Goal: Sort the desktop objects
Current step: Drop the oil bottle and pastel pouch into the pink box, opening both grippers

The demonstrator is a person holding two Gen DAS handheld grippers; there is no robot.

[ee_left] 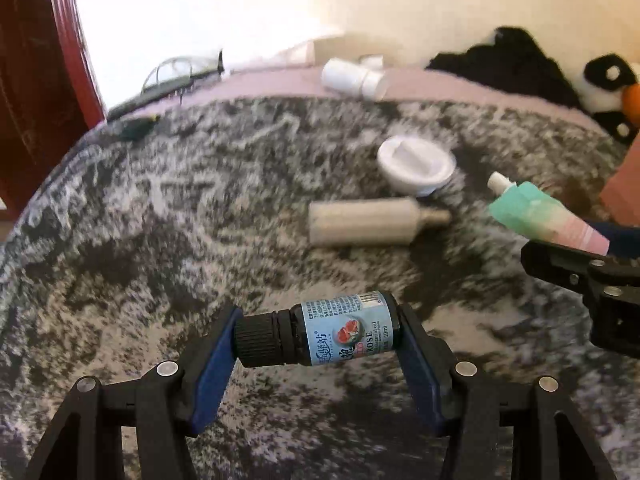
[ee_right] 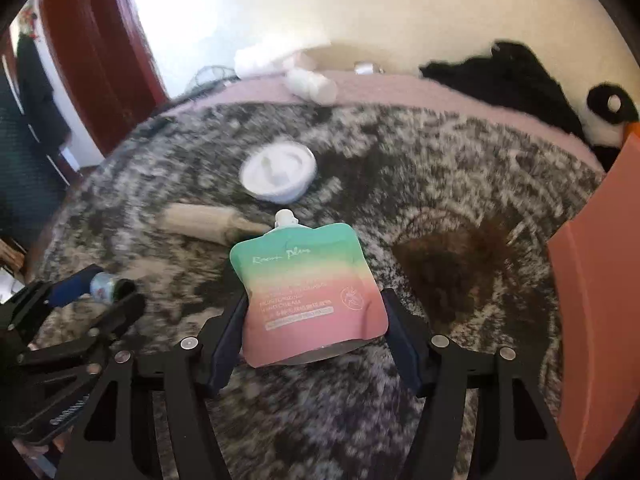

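My left gripper (ee_left: 318, 334) is shut on a small dark rose oil bottle (ee_left: 320, 332), gripped end to end, cap to the left, above the grey patterned cloth. The same bottle (ee_right: 110, 286) shows at the left in the right wrist view. My right gripper (ee_right: 314, 328) is shut on a green-to-pink hand cream pouch (ee_right: 310, 288), held by its lower sides with the white spout pointing away. In the left wrist view the pouch (ee_left: 544, 214) hangs at the right. A white round lid (ee_left: 416, 162) and a beige bottle (ee_left: 368, 222) lie on the cloth.
A white bottle (ee_left: 354, 78) lies on the pink strip at the back, glasses (ee_left: 180, 74) at the back left. An orange box (ee_right: 596, 292) stands at the right edge. Black fabric (ee_right: 508, 76) and a panda plush (ee_right: 608, 116) sit at the back right.
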